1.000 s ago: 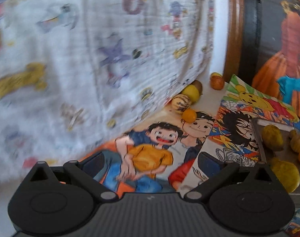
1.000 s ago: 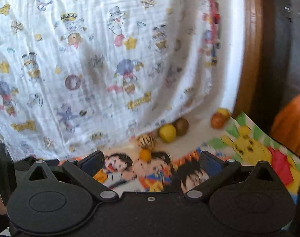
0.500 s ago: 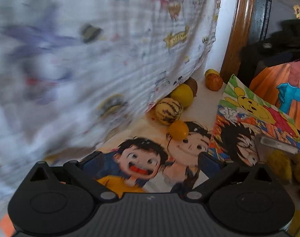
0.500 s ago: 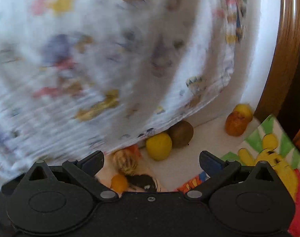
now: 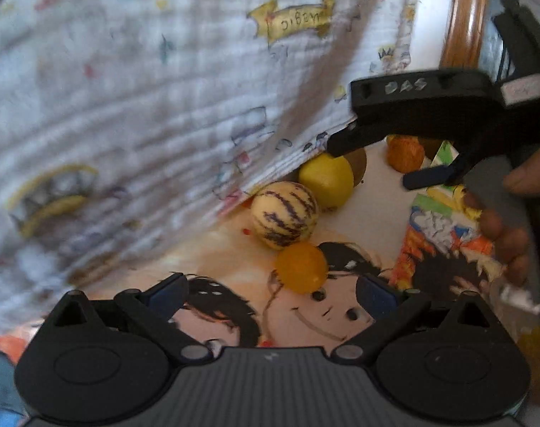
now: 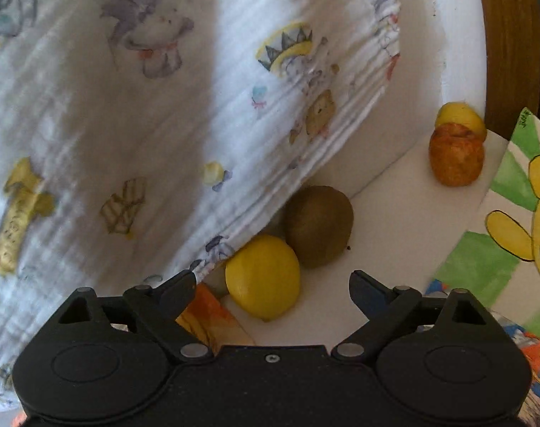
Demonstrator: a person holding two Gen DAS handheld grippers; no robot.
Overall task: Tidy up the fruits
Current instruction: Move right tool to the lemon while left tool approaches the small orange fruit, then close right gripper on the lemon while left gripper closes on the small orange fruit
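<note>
Right gripper (image 6: 270, 284) jaws spread, just been narrowing, straddling yellow lemon (image 6: 262, 277), not yet pressing. Looks firm, smooth, rollable: grip at widest middle. Left gripper (image 5: 270, 291) jaws spread, empty.

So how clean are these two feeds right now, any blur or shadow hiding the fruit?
Left wrist: the cloth is smeared by motion blur, but the striped fruit and small orange fruit read sharp enough. Right wrist: crisper overall; soft shadow bands cross the cloth, and its hem shades the kiwi and lemon, both still clear. Fisheye bending curves both views' edges.
</note>
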